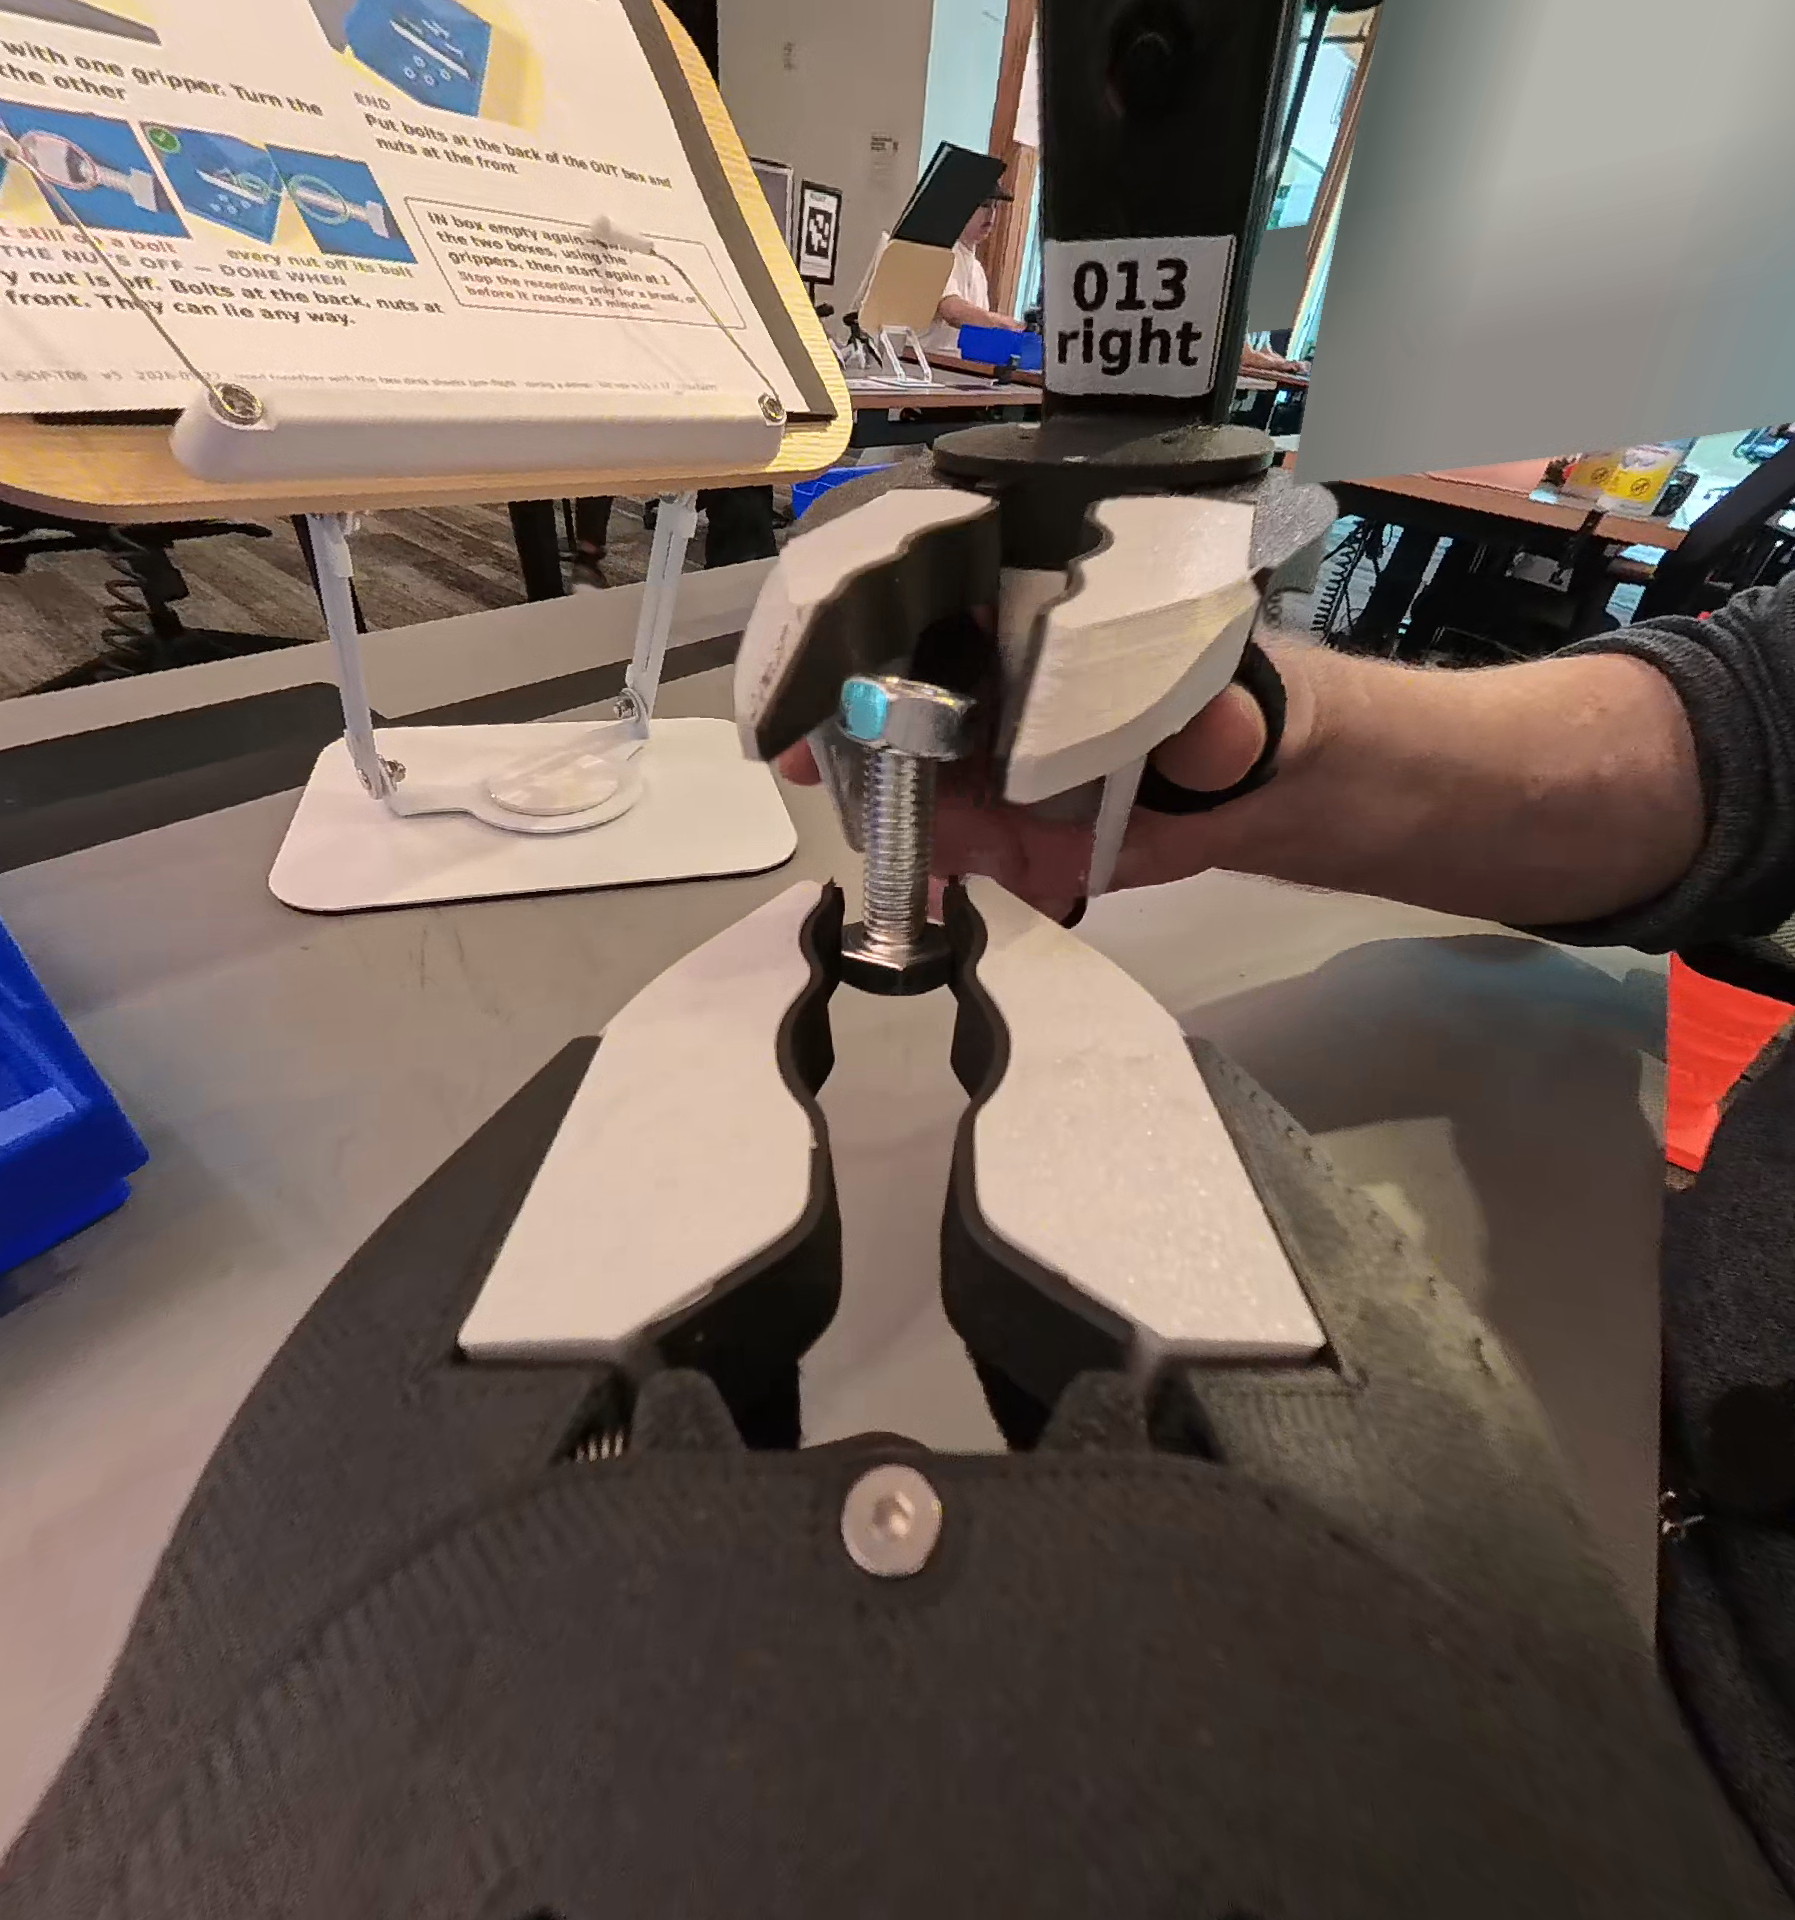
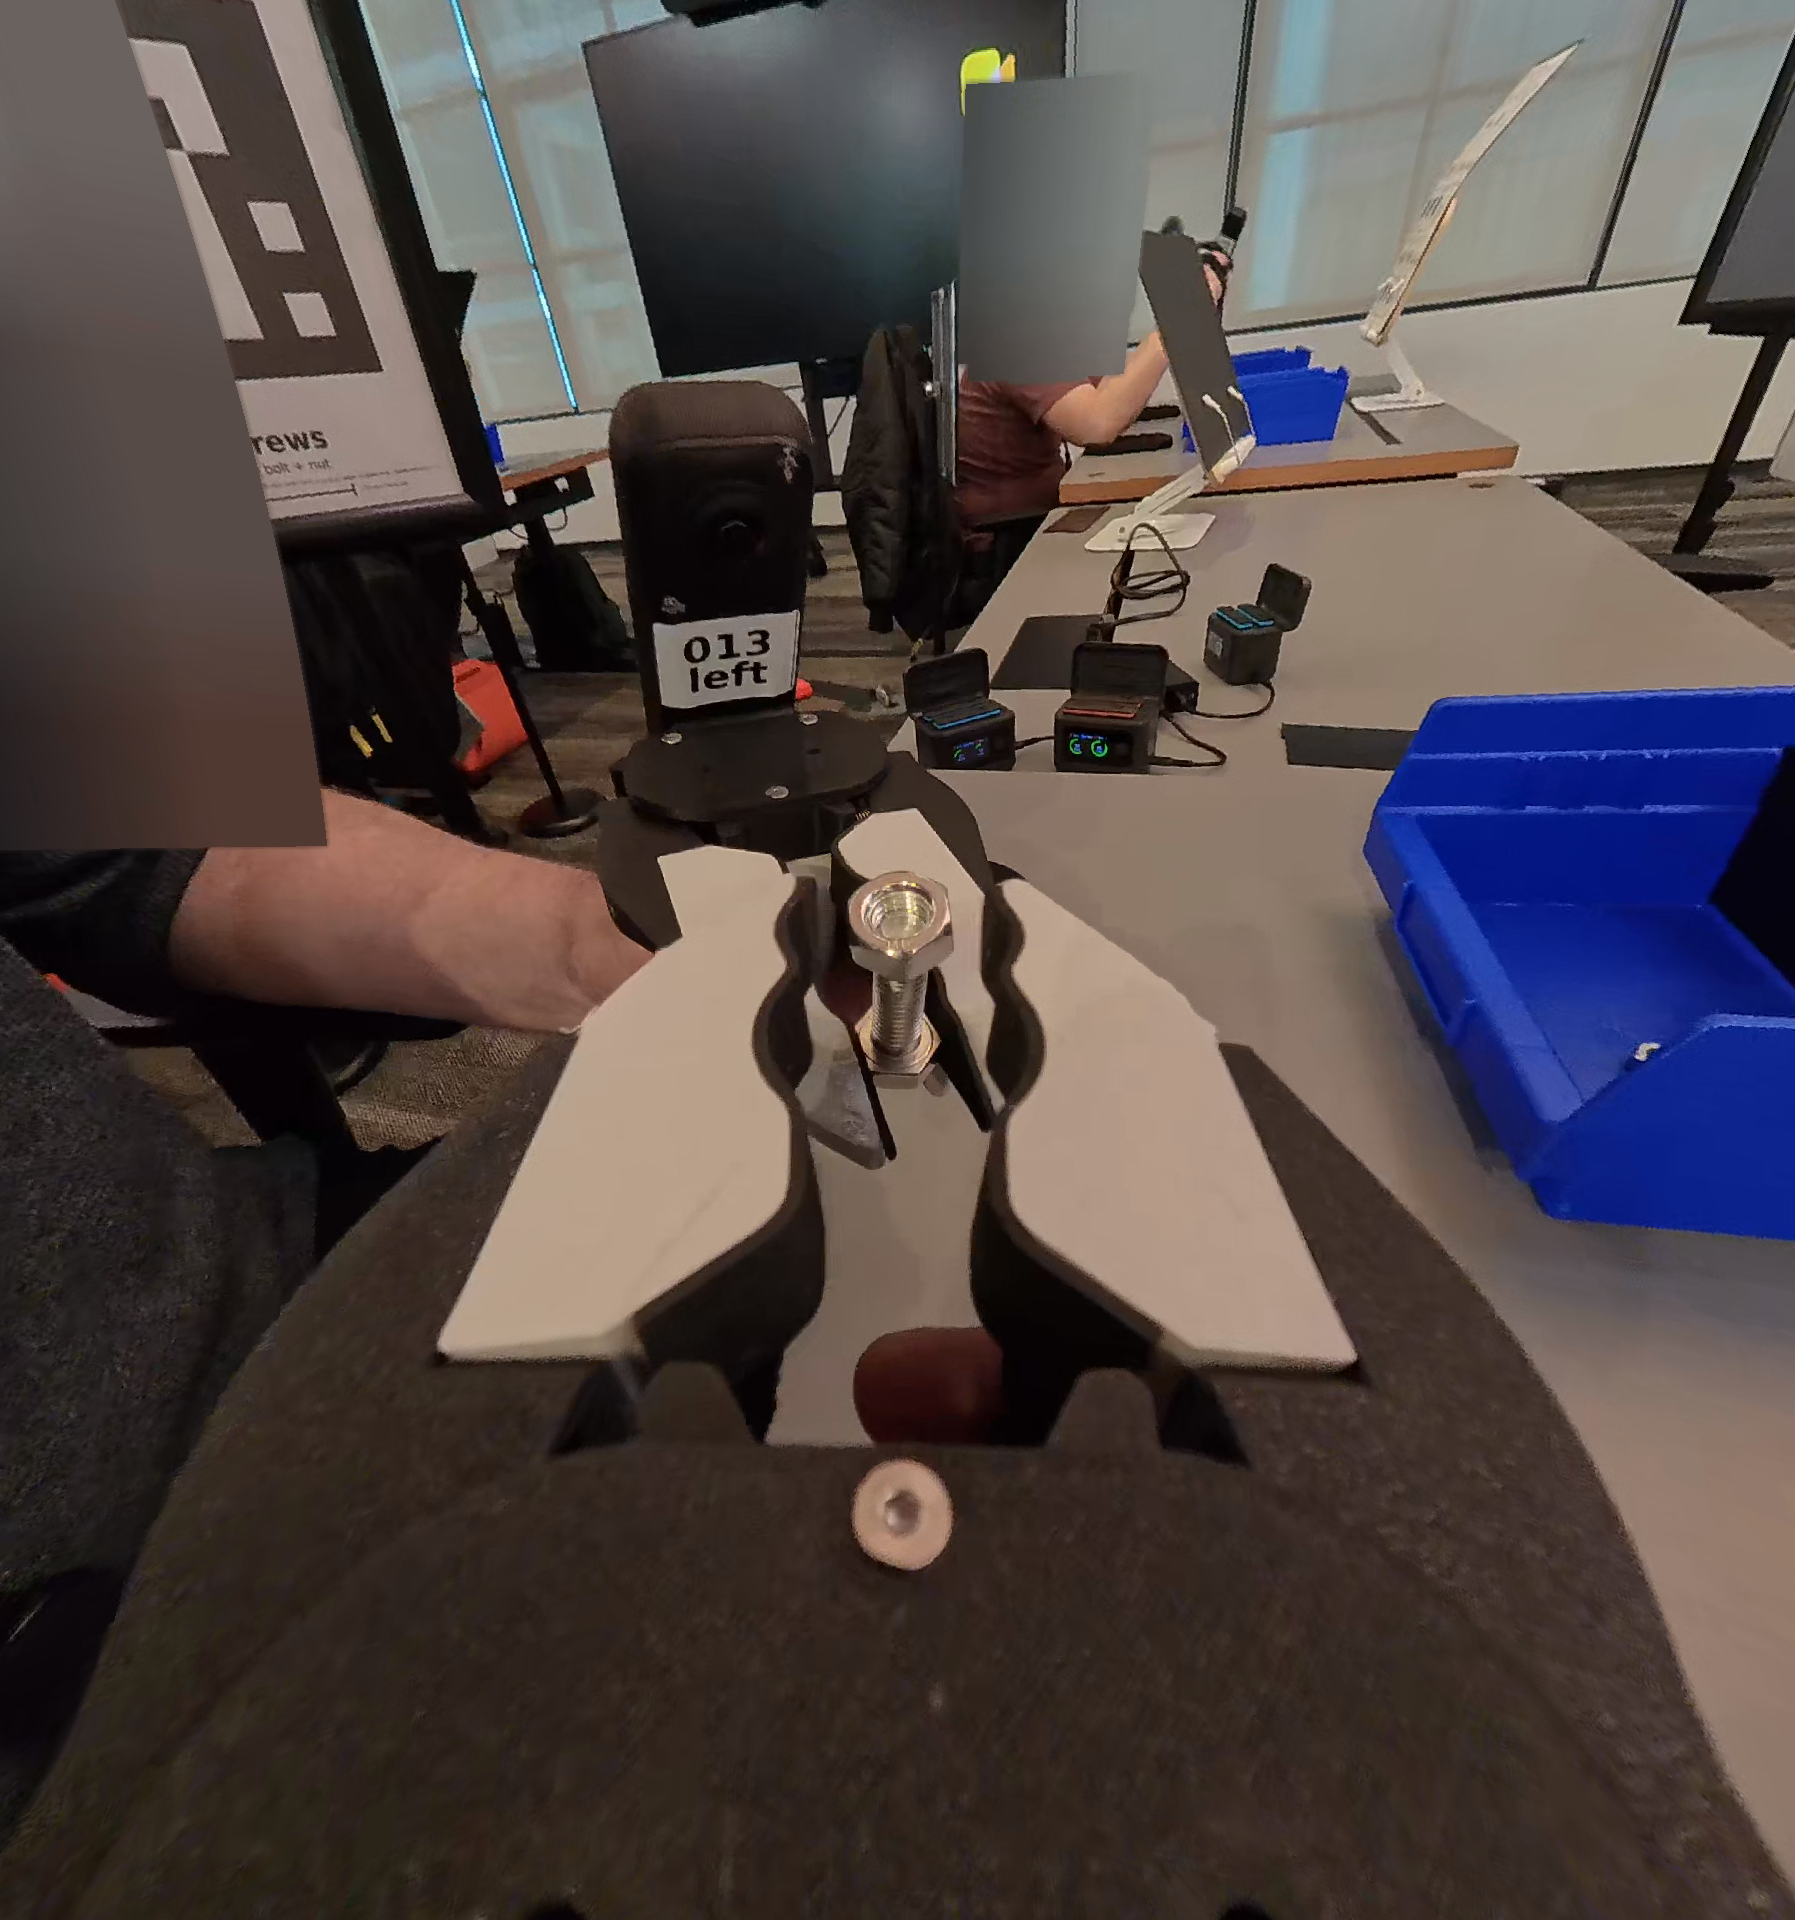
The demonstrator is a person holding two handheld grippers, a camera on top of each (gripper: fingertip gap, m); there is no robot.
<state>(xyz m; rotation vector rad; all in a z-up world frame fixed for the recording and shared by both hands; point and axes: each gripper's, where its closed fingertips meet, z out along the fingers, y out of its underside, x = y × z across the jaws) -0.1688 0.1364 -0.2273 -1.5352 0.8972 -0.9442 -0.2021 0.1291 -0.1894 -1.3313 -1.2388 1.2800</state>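
One bolt (image 1: 898,831) stands upright w/ a nut (image 1: 888,961) low on its thread, right at the tips of the L gripper (image 1: 891,930). We see both of its pads pressed on the nut's flats, jaws nearly closed. R gripper (image 2: 888,894) sits over the bolt head from above, jaws part open; head lies btwn the pads w/ gaps either side, so no grip there. Bin (image 2: 1495,935) lies right of it, stand (image 1: 519,810) beyond-left of the L gripper.

Silver bolt (image 1: 898,821) stands upright, its nut (image 1: 891,956) clamped at the bottom.
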